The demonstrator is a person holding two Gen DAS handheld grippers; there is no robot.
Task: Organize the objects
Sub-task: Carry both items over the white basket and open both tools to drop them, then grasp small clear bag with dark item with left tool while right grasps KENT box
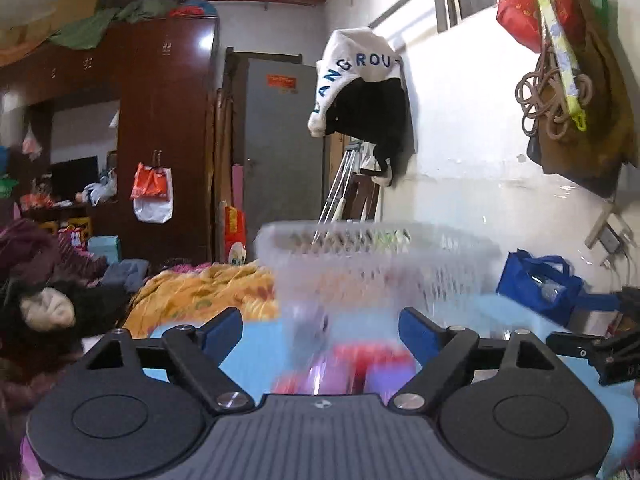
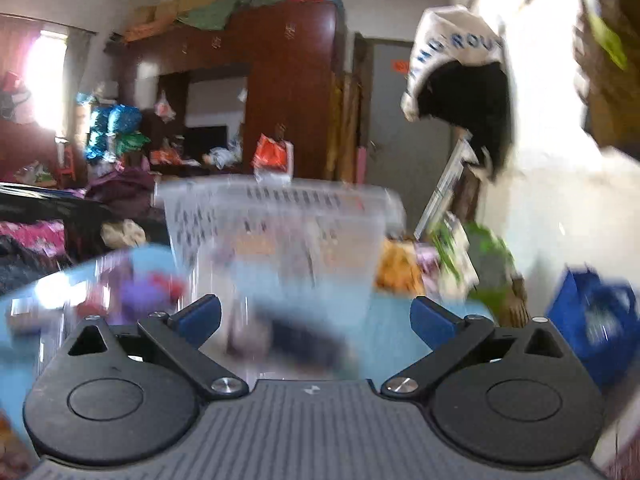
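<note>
One translucent slotted plastic basket (image 1: 376,256) on smooth blue surface (image 1: 248,356).

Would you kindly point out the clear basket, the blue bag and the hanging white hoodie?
clear basket (image 1: 380,264), left wrist view, front wall.
blue bag (image 1: 538,284), left wrist view, front face.
white hoodie (image 1: 360,56), left wrist view, lettered hood.

A light-blue surface (image 1: 516,316) is shown carrying a translucent perforated basket (image 1: 376,264), blurred red and purple items (image 1: 352,364) near it, and a blue bag (image 1: 538,284).
</note>
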